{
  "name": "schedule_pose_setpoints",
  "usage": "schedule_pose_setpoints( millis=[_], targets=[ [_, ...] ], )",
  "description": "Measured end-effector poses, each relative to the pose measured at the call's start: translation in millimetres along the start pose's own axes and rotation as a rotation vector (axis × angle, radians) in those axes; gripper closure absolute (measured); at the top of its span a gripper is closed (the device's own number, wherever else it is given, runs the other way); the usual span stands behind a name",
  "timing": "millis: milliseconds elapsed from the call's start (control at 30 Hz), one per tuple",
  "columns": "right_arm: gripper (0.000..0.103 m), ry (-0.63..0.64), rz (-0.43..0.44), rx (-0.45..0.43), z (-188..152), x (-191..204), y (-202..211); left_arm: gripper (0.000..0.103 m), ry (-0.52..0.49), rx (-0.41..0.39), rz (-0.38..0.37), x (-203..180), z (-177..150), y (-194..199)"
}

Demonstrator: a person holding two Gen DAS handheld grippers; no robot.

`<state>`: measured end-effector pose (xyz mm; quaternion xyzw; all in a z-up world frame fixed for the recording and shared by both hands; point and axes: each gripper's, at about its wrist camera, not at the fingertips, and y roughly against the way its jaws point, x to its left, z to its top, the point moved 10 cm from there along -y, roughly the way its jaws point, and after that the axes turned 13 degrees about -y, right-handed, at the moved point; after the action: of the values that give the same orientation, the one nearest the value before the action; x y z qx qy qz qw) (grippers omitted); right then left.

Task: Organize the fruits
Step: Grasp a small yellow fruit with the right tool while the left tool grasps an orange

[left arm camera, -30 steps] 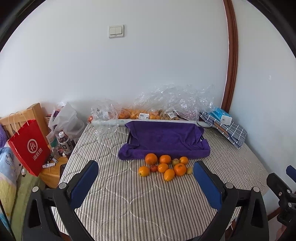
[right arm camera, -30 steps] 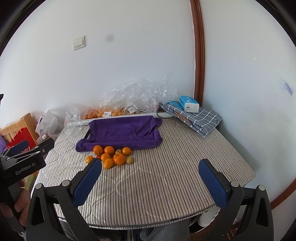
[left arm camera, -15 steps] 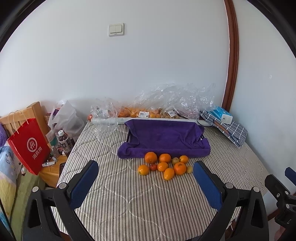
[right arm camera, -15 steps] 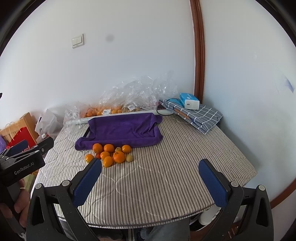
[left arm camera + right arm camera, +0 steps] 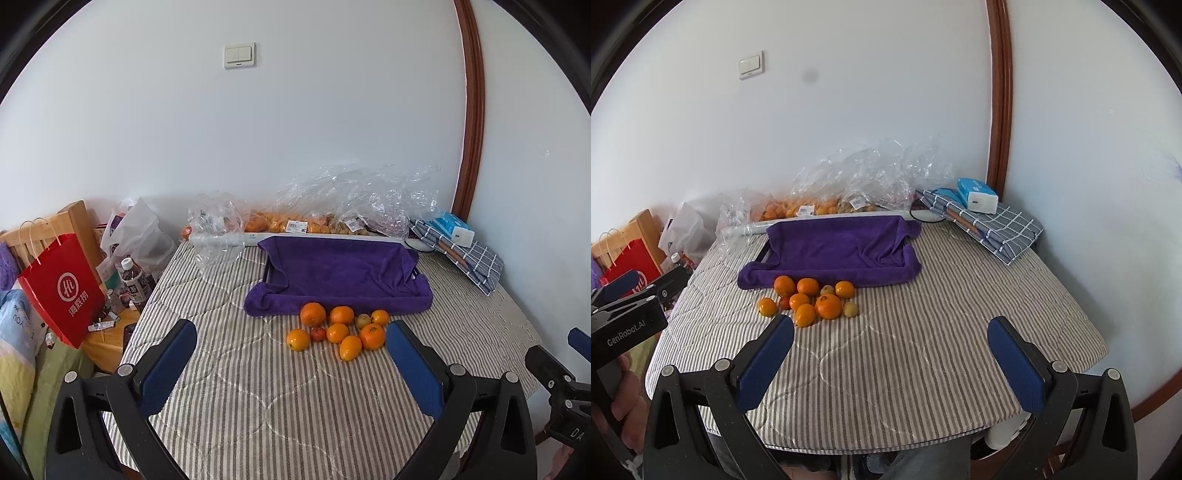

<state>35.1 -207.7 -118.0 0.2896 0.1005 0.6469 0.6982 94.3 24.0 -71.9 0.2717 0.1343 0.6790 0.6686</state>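
We hold both grippers spread and empty: left gripper (image 5: 291,354), right gripper (image 5: 890,345). The fruits (image 5: 338,330) cluster ahead against the purple towel (image 5: 340,277), probably nearer our left gripper.

Striped tabletop (image 5: 923,354) bare before fruit cluster (image 5: 338,330); purple towel (image 5: 340,277), plastic bags (image 5: 354,206) crowd behind.

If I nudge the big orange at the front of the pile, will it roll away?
Probably a little. The big orange is round and sits on a flat striped tablecloth, so it may roll. Neighbouring fruits touch it on the left, likely blocking that way. The quilted fabric should slow it.
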Motion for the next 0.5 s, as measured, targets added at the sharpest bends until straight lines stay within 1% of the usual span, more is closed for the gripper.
schedule_pose_setpoints(
  millis=[100, 200, 300, 367, 433, 500],
  targets=[
    [0.000, 0.020, -0.012, -0.005, 1, 2, -12, 0.000, -0.005, 0.023, 0.023, 7, -5, -12],
    [0.000, 0.034, -0.020, 0.001, 0, 4, -25, 0.000, 0.013, 0.037, 0.017, 12, -9, -27],
    [0.000, 0.046, 0.013, 0.015, -5, 9, -44, 0.000, 0.011, 0.047, 0.022, 15, -16, -44],
    [0.000, 0.044, 0.036, 0.017, -9, 10, -57, 0.000, 0.002, 0.067, 0.034, 16, -23, -58],
    [0.000, 0.040, 0.050, 0.038, -15, 9, -75, 0.000, -0.001, 0.090, 0.033, 17, -33, -73],
    [0.000, 0.038, 0.038, 0.053, -21, 6, -91, 0.000, -0.003, 0.117, 0.025, 17, -43, -90]
  ],
)
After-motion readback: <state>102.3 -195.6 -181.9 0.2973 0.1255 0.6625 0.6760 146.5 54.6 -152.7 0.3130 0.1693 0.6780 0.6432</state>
